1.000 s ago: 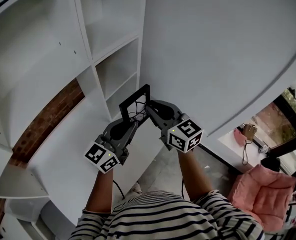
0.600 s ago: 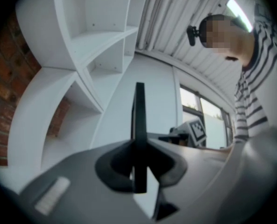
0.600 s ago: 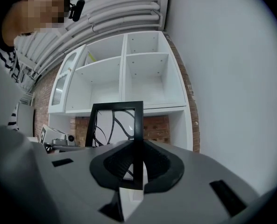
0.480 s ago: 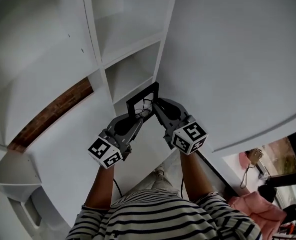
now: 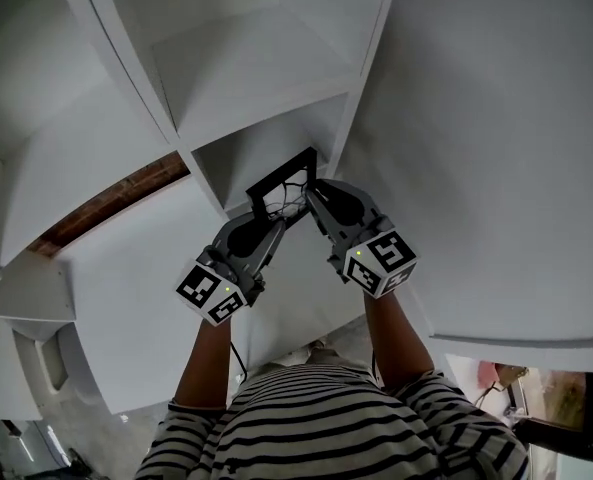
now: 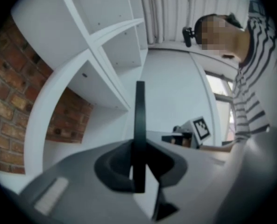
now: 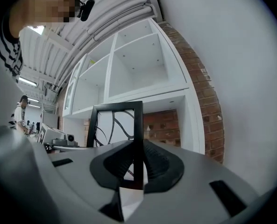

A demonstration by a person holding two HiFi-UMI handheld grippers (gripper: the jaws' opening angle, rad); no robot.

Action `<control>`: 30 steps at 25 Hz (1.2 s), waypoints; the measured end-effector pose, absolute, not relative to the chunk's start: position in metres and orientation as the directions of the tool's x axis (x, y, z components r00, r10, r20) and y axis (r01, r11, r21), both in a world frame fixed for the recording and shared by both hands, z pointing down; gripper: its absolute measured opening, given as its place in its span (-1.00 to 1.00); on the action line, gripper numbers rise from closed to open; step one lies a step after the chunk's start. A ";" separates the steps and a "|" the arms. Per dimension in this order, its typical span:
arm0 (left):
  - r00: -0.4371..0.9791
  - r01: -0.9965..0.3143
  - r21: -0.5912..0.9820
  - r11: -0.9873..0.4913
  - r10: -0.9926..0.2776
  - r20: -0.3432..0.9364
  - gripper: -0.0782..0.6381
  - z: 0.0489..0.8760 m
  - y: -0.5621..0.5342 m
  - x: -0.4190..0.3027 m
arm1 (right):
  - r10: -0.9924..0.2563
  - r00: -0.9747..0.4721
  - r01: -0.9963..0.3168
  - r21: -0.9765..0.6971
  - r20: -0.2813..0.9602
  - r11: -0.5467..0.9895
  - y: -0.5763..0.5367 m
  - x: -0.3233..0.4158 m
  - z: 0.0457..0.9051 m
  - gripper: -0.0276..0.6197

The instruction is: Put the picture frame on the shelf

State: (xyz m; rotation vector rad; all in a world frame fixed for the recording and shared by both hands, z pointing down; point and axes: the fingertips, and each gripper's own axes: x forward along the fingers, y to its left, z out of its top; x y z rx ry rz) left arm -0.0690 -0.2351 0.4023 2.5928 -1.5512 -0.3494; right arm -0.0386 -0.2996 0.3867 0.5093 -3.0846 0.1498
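Observation:
A black picture frame [image 5: 282, 182] with a white print of black curved lines hangs in the air between both grippers, in front of a white cubby shelf [image 5: 246, 78]. My left gripper [image 5: 273, 222] is shut on the frame's lower left side. My right gripper [image 5: 312, 190] is shut on its right edge. In the left gripper view the frame [image 6: 139, 120] shows edge-on as a dark bar, clamped by the left gripper [image 6: 139, 171]. The right gripper view shows the frame's [image 7: 114, 125] face, with the right gripper [image 7: 138, 167] closed on its right side.
A brick wall [image 5: 106, 208] shows behind the shelf's left compartments. A broad white wall panel [image 5: 496, 168] flanks the shelf on the right. The shelf's compartments [image 7: 138, 64] stand empty. A second person [image 7: 21, 108] stands far off in the right gripper view.
Both grippers have carried the frame upward and closer to the shelf's compartment opening. The head view has swung up, so the shelf compartments now fill more of the picture.

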 end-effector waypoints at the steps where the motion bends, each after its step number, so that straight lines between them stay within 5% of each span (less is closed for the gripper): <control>1: 0.438 -0.867 0.194 -0.458 -0.888 -0.138 -0.63 0.406 -0.235 -0.066 | -0.310 -0.951 -0.310 -0.087 0.021 0.947 -0.299 -0.036 0.389 -0.73; 9: 0.329 -0.925 0.158 -0.344 -0.937 -0.114 -0.60 0.405 -0.229 -0.056 | -0.252 -0.968 -0.251 -0.067 -0.013 0.966 -0.290 -0.030 0.381 -0.73; 15: 0.220 -0.956 0.187 -0.227 -0.974 -0.061 -0.33 0.423 -0.231 -0.072 | -0.232 -0.972 -0.229 -0.075 -0.033 0.970 -0.297 -0.041 0.383 -0.73; 30: 0.145 -0.968 0.209 -0.136 -0.989 0.025 -0.31 0.461 -0.223 -0.091 | -0.336 -0.937 -0.328 -0.096 -0.091 0.940 -0.337 -0.062 0.392 -0.73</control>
